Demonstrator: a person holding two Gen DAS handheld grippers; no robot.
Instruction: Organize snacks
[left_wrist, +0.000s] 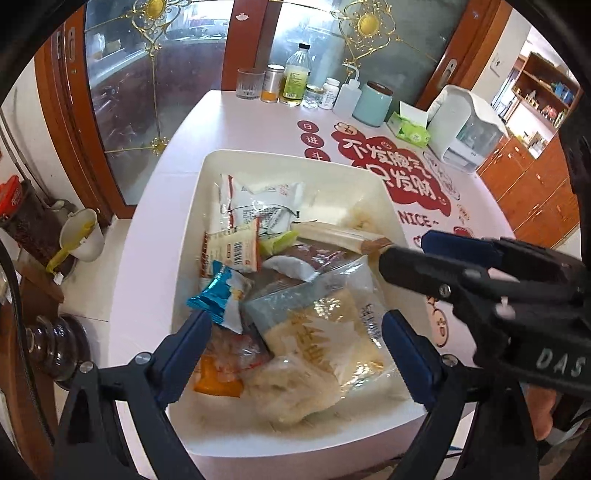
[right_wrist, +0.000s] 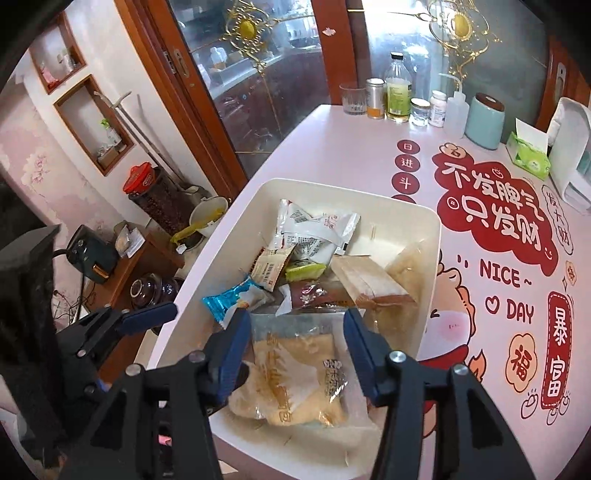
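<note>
White bin (left_wrist: 373, 184) on a pink table (left_wrist: 266, 110), full of snacks. Left gripper (left_wrist: 295, 343) low over the near end of the bin, fingers wide apart, nothing between them. Left finger (left_wrist: 184, 350) right by a blue pack (left_wrist: 218, 295); touching or not, cannot tell. Big clear bag (left_wrist: 325, 332) of yellow cake lying flat under the gap. Orange pack (left_wrist: 218, 384) in the near left corner.

Right gripper (right_wrist: 295, 350) also low over the bin, fingers wide apart, holding nothing. Same clear bag (right_wrist: 295, 376) lying between and under its fingers (right_wrist: 229, 354). Blue pack (right_wrist: 229, 299) just past the left finger. White packs (right_wrist: 314, 229) piled at the far end, a green pack (right_wrist: 304, 271) in the middle, a brown pack (right_wrist: 369, 284) near the right wall.

Bottles (right_wrist: 399, 92), a glass (right_wrist: 352, 98) and a teal jar (right_wrist: 484, 118) far back on the table.
</note>
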